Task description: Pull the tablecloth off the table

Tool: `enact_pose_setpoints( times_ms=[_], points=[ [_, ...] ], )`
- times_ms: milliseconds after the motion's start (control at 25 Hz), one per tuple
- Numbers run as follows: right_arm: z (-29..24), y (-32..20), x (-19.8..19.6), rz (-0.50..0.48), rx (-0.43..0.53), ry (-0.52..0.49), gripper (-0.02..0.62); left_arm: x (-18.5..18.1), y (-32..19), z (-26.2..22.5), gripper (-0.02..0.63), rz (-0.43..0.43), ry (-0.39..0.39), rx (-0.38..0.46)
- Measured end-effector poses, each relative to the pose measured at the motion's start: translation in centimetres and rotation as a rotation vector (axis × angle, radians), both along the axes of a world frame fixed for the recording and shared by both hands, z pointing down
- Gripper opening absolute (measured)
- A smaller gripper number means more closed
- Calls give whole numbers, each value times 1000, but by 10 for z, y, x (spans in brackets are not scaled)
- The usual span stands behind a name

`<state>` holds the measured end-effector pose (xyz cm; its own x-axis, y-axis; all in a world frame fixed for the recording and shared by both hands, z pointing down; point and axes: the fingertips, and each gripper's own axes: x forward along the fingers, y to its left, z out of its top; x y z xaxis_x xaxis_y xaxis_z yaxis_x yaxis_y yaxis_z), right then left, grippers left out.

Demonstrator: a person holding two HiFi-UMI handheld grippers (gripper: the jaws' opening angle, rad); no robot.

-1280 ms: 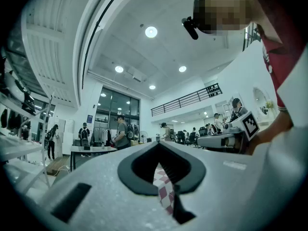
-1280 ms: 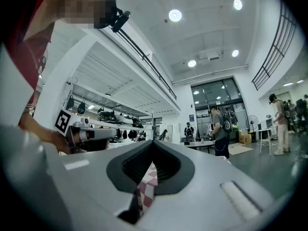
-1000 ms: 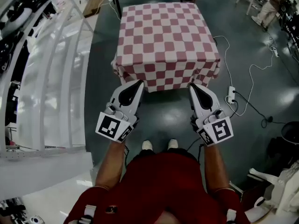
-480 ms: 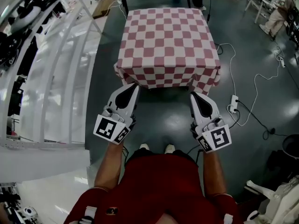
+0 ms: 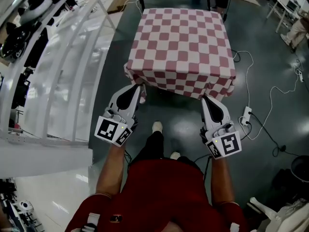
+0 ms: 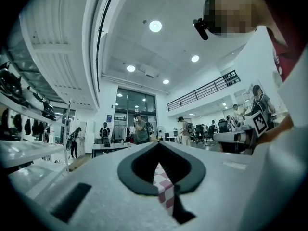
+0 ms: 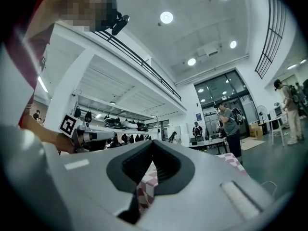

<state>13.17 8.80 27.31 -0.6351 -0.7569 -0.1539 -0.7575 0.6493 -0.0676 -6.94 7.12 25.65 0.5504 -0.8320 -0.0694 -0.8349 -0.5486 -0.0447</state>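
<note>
A red-and-white checked tablecloth (image 5: pixel 181 45) covers a square table ahead of me and hangs over its near edge. My left gripper (image 5: pixel 139 88) is shut on the cloth's near left corner, and a strip of the checked cloth (image 6: pixel 164 189) shows pinched between its jaws in the left gripper view. My right gripper (image 5: pixel 206 99) is shut on the near right corner; the checked cloth (image 7: pixel 146 190) sits between its jaws in the right gripper view. Both grippers are held low, just in front of the table's near edge.
A white curved shelving rack (image 5: pixel 58 76) runs along the left. Cables and a power strip (image 5: pixel 247 114) lie on the dark floor to the right. The person's legs and shoes (image 5: pixel 157 127) are between the grippers. Other people and desks (image 6: pixel 139 131) stand far behind the table.
The table and cloth have shifted up and to the right in the head view, and one foot has stepped forward between the grippers. Both grippers stay shut on the cloth corners.
</note>
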Motion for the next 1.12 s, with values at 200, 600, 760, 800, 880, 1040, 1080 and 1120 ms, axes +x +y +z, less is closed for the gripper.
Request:
enact_pose_setpoints(
  times_ms=[200,600,760,800,880,1040,1080,1120],
  points=[
    [36,-8,-21,14,4,28,14,-34,-16,45,6,-21,11,-14],
    [46,-136,-62,53,-2,88,14,-110,-158,90,6,-75,18,-65],
    [49,-189,-98,41,-13,78,14,-139,-208,116,6,-79,-3,-117],
    [52,-201,-107,41,-22,89,14,-146,-219,123,6,-82,-7,-130],
    [59,-223,-125,33,-35,112,14,-161,-241,135,6,-89,-7,-153],
    [68,-258,-161,5,-49,153,14,-191,-279,162,6,-103,5,-204],
    [71,-265,-168,3,-55,158,14,-197,-287,169,6,-104,8,-217],
    [73,-272,-174,3,-60,162,14,-203,-295,176,6,-106,9,-231]
  ],
)
